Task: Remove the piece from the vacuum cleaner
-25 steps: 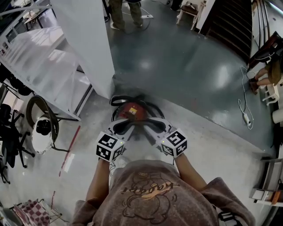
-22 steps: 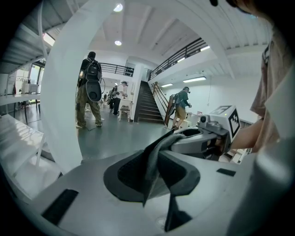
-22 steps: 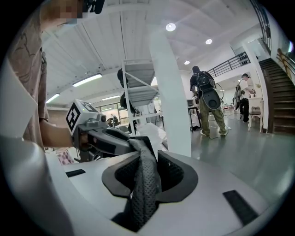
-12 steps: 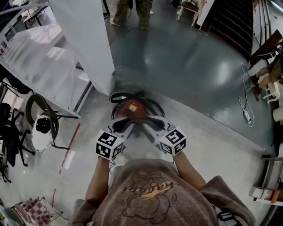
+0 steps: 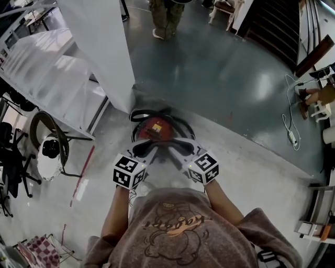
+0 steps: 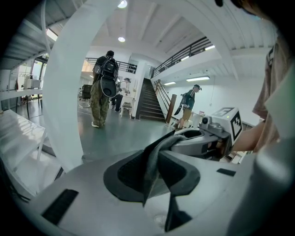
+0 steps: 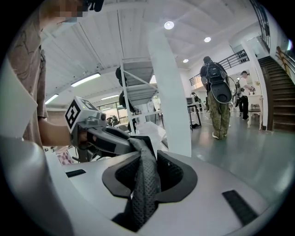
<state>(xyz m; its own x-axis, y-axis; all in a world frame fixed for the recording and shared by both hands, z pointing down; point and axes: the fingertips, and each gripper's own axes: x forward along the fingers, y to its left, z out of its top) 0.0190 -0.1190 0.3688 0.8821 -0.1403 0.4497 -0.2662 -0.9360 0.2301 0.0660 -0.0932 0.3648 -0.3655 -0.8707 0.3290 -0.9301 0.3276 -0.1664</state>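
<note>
A red vacuum cleaner [image 5: 156,128] with a black hose [image 5: 138,116] sits on the floor just beyond my hands. Above it my left gripper [image 5: 155,149] and right gripper [image 5: 172,149] meet tip to tip. Between them runs a dark grey perforated strip [image 7: 145,184], the piece. In the left gripper view the left gripper [image 6: 154,159] is shut on one end of the piece [image 6: 159,145], which runs across to the right gripper [image 6: 203,138]. In the right gripper view the right gripper [image 7: 147,170] pinches the other end, with the left gripper [image 7: 106,138] opposite.
A white pillar [image 5: 99,52] and white stair panels [image 5: 47,73] rise at the left. A round white and black device [image 5: 51,154] and black chairs [image 5: 10,157] stand further left. A person [image 5: 166,15] walks on the dark floor ahead. A cable with a power strip [image 5: 291,138] lies at the right.
Both grippers stay over the vacuum cleaner, shut on the grey piece. The person on the far floor has walked to the right.
</note>
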